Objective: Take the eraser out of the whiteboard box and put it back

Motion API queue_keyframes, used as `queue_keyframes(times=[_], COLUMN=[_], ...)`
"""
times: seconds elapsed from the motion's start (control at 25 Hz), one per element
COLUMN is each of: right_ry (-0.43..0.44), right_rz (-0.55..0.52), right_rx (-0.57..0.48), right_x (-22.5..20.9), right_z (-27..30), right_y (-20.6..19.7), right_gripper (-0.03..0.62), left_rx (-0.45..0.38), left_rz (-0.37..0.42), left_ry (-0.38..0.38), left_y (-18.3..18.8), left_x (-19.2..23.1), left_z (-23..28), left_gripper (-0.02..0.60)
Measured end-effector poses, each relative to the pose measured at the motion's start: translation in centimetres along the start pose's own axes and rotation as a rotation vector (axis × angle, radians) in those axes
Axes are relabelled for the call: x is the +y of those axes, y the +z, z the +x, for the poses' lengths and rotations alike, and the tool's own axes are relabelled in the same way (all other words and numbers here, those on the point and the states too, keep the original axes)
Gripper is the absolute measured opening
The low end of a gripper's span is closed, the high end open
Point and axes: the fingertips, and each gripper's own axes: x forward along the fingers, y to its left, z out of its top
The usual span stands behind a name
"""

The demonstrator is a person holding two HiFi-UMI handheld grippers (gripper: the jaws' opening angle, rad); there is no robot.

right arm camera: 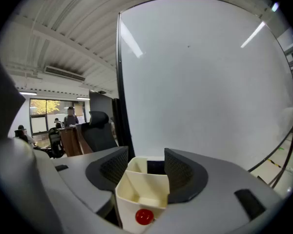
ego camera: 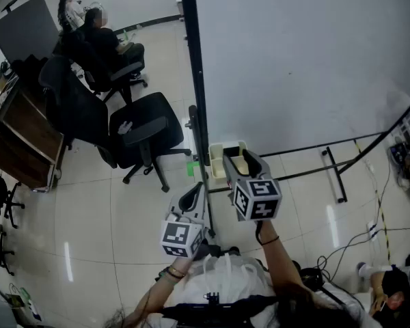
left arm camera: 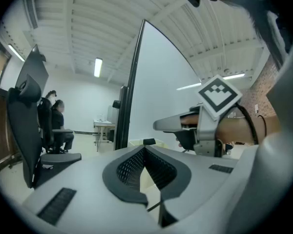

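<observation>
Eraser (right arm camera: 155,166), seemingly a dark block, lies between the spread jaws of the right gripper (right arm camera: 146,155), in the far compartment of the whiteboard box (right arm camera: 141,189) at a corner of the whiteboard (right arm camera: 200,82). That fits either closing to lift it or backing off after returning it. The left gripper (left arm camera: 144,152) hangs nearby, jaws together, empty.
</observation>
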Motion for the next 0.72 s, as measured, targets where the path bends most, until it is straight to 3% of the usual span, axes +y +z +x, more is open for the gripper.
queue_keyframes(times=[0.2, 0.36, 0.52, 0.64, 0.72], right_ry=[-0.103, -0.134, -0.135, -0.127, -0.124], right_rz=[-0.114, -0.175, -0.156, -0.183, -0.197], right_rx=[0.228, 0.344, 0.451, 0.443, 0.368], right_x=[-2.3, -1.9, -1.6, -1.9, -2.0], right_z=[4.6, 5.8, 6.6, 6.4, 5.4], right_y=[-2.7, -2.7, -4.5, -3.8, -2.4], right_gripper=[0.281, 0.281, 0.279, 0.275, 0.272], left_rx=[0.0, -0.004, -0.004, -0.004, 0.0], left_rz=[-0.003, -0.008, -0.01, -0.011, -0.008], left_ry=[0.008, 0.023, 0.017, 0.003, -0.004], left_y=[0.1, 0.2, 0.2, 0.2, 0.1], left_x=[0.2, 0.7, 0.6, 0.1, -0.1], left_z=[-0.3, -0.5, -0.3, 0.1, 0.1], left_gripper=[-0.015, -0.015, -0.015, -0.015, -0.015])
